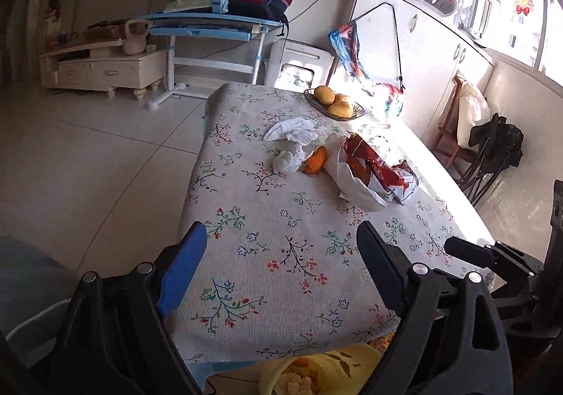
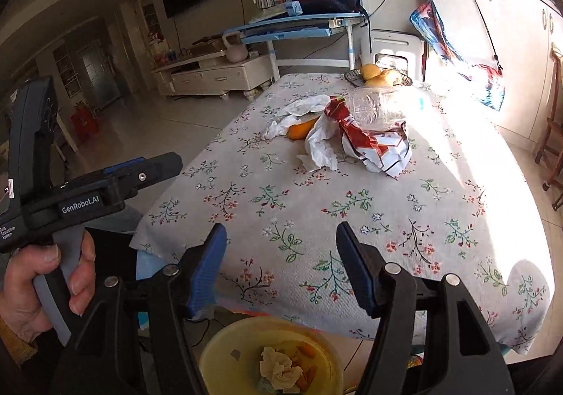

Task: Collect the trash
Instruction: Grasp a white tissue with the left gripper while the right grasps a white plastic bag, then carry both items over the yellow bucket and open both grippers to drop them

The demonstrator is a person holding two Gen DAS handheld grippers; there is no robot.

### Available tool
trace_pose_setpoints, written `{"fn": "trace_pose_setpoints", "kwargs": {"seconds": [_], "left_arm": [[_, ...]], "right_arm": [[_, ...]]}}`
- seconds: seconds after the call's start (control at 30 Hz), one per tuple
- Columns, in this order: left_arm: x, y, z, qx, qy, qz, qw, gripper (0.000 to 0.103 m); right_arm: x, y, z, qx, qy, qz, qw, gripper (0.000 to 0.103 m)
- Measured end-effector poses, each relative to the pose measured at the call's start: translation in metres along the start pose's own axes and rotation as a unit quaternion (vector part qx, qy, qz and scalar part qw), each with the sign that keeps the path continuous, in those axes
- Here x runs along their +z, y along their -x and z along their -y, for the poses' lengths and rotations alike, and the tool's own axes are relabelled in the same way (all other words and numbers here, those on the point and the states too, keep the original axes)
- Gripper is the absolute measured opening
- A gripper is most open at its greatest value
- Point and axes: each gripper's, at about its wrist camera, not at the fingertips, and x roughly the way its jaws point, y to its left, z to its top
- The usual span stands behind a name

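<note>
Trash lies mid-table on the floral cloth point(image 1: 274, 219): crumpled white tissues point(image 1: 295, 131) point(image 2: 306, 106), an orange peel point(image 1: 315, 160) point(image 2: 301, 129), a red and white snack wrapper point(image 1: 378, 166) point(image 2: 373, 145) and a clear plastic bottle point(image 2: 378, 104). A yellow bin point(image 2: 225, 349) point(image 1: 348, 359) with tissue and peel inside stands below the near table edge. My left gripper point(image 1: 281, 254) is open and empty over the near edge. My right gripper point(image 2: 281, 250) is open and empty above the bin.
A wire basket of fruit point(image 1: 334, 102) point(image 2: 380, 76) sits at the table's far end. A kite point(image 1: 362, 67) leans on white cabinets point(image 1: 422, 43) at right. A blue desk point(image 1: 211, 25) and TV stand point(image 1: 102, 67) stand beyond the tiled floor.
</note>
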Motion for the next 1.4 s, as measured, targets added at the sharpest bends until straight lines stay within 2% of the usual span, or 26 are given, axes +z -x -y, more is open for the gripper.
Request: {"fn": "trace_pose_setpoints", "kwargs": {"seconds": [0.2, 0.3, 0.5, 0.57, 0.7, 0.77, 0.83, 0.9, 0.93, 0.97, 1.0, 1.17, 1.23, 1.27, 1.33, 1.4], "left_arm": [[0.04, -0.047, 0.0, 0.021, -0.039, -0.023, 0.9987, 0.084], [0.051, -0.074, 0.003, 0.024, -0.054, -0.037, 0.9976, 0.084], [0.065, -0.122, 0.011, 0.021, -0.064, -0.06, 0.9959, 0.084], [0.067, -0.136, 0.01, 0.022, -0.054, -0.067, 0.996, 0.084], [0.068, -0.157, 0.01, 0.021, -0.041, -0.081, 0.9957, 0.084], [0.069, -0.165, 0.011, 0.015, -0.043, -0.093, 0.9946, 0.084], [0.069, -0.168, 0.011, 0.009, -0.035, -0.097, 0.9946, 0.078], [0.069, -0.173, 0.008, -0.001, -0.023, -0.105, 0.9942, 0.057], [0.069, -0.174, 0.007, -0.006, -0.018, -0.106, 0.9942, 0.051], [0.069, -0.174, 0.005, -0.008, -0.014, -0.106, 0.9942, 0.035], [0.068, -0.175, 0.003, -0.011, -0.01, -0.109, 0.994, 0.028], [0.061, -0.161, -0.006, -0.028, 0.017, -0.105, 0.9939, 0.023], [0.055, -0.146, -0.009, -0.035, 0.027, -0.102, 0.9938, 0.023], [0.051, -0.139, -0.009, -0.037, 0.029, -0.101, 0.9937, 0.023], [0.042, -0.128, -0.009, -0.035, 0.029, -0.107, 0.9933, 0.023], [0.033, -0.125, -0.008, -0.032, 0.025, -0.118, 0.9922, 0.026]], "right_arm": [[0.034, -0.052, 0.005, 0.0, 0.045, -0.018, 0.999, 0.062], [0.039, -0.072, 0.016, -0.002, 0.038, -0.027, 0.999, 0.06], [0.035, -0.095, 0.037, -0.005, 0.004, -0.049, 0.999, 0.049], [0.036, -0.098, 0.038, 0.001, -0.002, -0.057, 0.998, 0.044], [0.035, -0.095, 0.036, 0.005, 0.017, -0.066, 0.998, 0.016], [0.034, -0.093, 0.038, 0.018, 0.016, -0.074, 0.997, 0.013], [0.032, -0.087, 0.036, 0.031, 0.022, -0.079, 0.996, 0.011], [0.03, -0.082, 0.033, 0.044, 0.03, -0.087, 0.995, 0.011], [0.028, -0.08, 0.031, 0.051, 0.034, -0.094, 0.994, 0.011], [0.026, -0.077, 0.029, 0.058, 0.041, -0.101, 0.992, 0.011], [0.023, -0.074, 0.026, 0.059, 0.05, -0.104, 0.992, 0.011], [0.012, -0.063, 0.027, 0.074, 0.065, -0.132, 0.986, 0.011], [0.011, -0.058, 0.028, 0.07, 0.061, -0.127, 0.987, 0.013], [0.011, -0.056, 0.03, 0.069, 0.052, -0.122, 0.989, 0.017], [0.012, -0.056, 0.034, 0.069, 0.033, -0.109, 0.991, 0.039], [0.014, -0.061, 0.034, 0.063, 0.023, -0.104, 0.992, 0.041]]}}
